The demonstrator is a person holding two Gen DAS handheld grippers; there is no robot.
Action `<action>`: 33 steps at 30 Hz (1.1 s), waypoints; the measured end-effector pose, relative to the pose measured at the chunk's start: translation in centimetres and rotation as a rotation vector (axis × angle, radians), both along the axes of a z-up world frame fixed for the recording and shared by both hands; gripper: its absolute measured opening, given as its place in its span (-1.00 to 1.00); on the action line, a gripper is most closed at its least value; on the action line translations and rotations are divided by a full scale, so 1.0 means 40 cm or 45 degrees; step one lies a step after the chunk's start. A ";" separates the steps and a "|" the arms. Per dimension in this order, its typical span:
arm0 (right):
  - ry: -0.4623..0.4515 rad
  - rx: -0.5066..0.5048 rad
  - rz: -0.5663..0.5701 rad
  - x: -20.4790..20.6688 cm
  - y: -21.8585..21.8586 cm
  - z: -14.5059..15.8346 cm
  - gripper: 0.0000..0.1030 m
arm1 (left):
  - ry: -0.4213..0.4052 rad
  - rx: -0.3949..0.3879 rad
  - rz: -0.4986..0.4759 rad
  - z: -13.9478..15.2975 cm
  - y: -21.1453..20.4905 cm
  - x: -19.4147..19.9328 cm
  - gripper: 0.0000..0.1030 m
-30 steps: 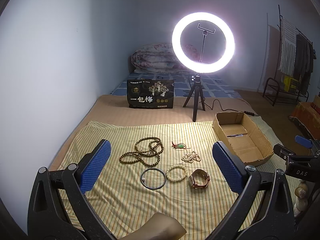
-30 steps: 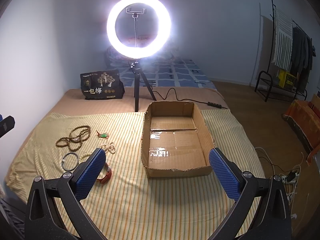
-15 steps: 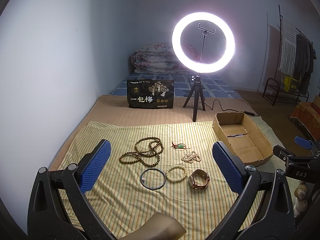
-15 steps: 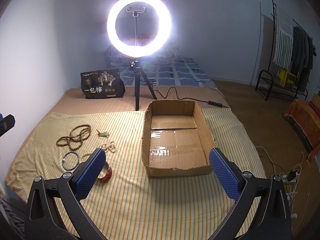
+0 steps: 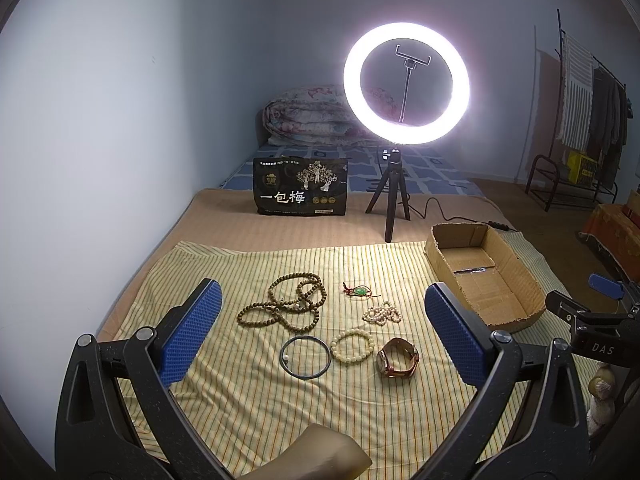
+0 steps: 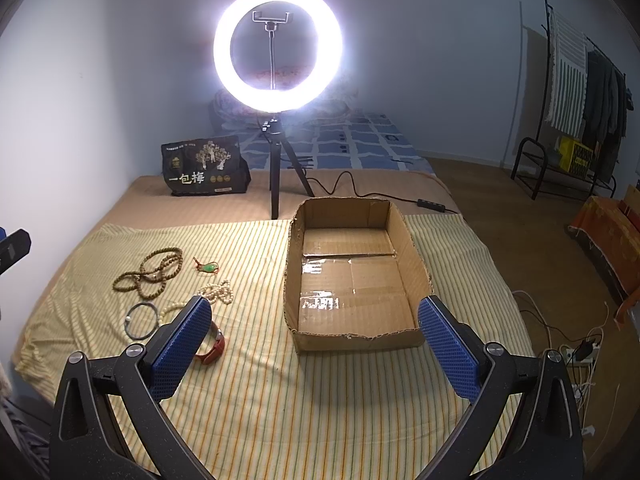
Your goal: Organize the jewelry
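Observation:
Jewelry lies on a striped cloth: a long brown bead necklace, a green pendant on red cord, a pearl strand, a dark bangle, a cream bead bracelet and a brown-strap watch. An empty cardboard box stands to their right. My left gripper is open, hovering short of the jewelry. My right gripper is open in front of the box; its left finger hides part of the watch.
A lit ring light on a tripod and a black snack bag stand beyond the cloth. A cable trails right. A clothes rack stands far right. A pale object sits at the bottom of the left view.

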State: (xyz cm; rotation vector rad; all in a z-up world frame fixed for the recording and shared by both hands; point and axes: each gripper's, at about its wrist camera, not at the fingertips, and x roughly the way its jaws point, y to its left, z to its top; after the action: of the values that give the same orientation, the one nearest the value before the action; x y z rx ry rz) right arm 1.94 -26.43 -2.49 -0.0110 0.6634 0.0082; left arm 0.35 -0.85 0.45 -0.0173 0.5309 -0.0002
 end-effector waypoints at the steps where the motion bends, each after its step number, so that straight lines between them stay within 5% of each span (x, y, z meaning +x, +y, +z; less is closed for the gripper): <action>1: 0.001 0.001 0.000 0.000 0.000 -0.001 0.99 | 0.001 0.000 0.001 0.001 -0.001 0.001 1.00; 33: 0.034 -0.009 0.027 0.010 0.018 -0.010 0.98 | 0.034 0.010 0.030 -0.022 0.024 0.011 1.00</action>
State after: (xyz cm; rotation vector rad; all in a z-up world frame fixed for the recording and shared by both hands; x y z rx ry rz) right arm 2.33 -25.70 -2.89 -0.0249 0.6904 0.0266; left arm 0.77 0.13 -0.44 -0.0157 0.5577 0.0252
